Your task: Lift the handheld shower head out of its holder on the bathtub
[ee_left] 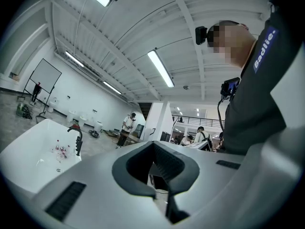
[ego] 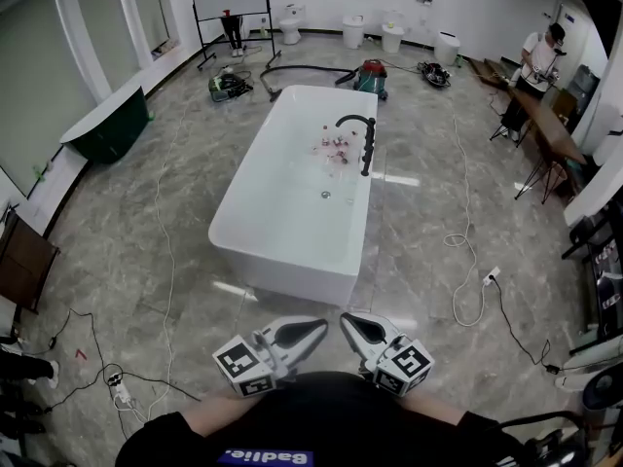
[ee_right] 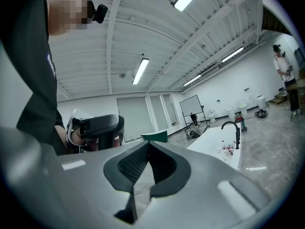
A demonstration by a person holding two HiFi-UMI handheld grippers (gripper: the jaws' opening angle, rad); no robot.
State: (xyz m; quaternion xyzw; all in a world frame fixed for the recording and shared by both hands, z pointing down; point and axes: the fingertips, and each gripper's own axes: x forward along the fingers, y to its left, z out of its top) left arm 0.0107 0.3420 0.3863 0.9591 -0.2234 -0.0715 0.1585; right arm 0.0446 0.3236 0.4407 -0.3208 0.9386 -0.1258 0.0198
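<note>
With left gripper (ego: 310,331) and right gripper (ego: 356,327) shut, empty: seemingly approach stage. Must near bathtub (ego: 282,275), open one, close on shower head (ego: 368,152).

Left gripper (ee_left: 166,194) jaws together, nothing between. White bathtub (ee_left: 26,163) far left, black faucet (ee_left: 77,140) on rim, small bottles (ee_left: 59,150) beside it. Whiteboard (ee_left: 45,75) behind.

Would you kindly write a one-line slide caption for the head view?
Shut and empty, the left gripper and right gripper face a white bathtub with a black faucet across the grey floor.
</note>
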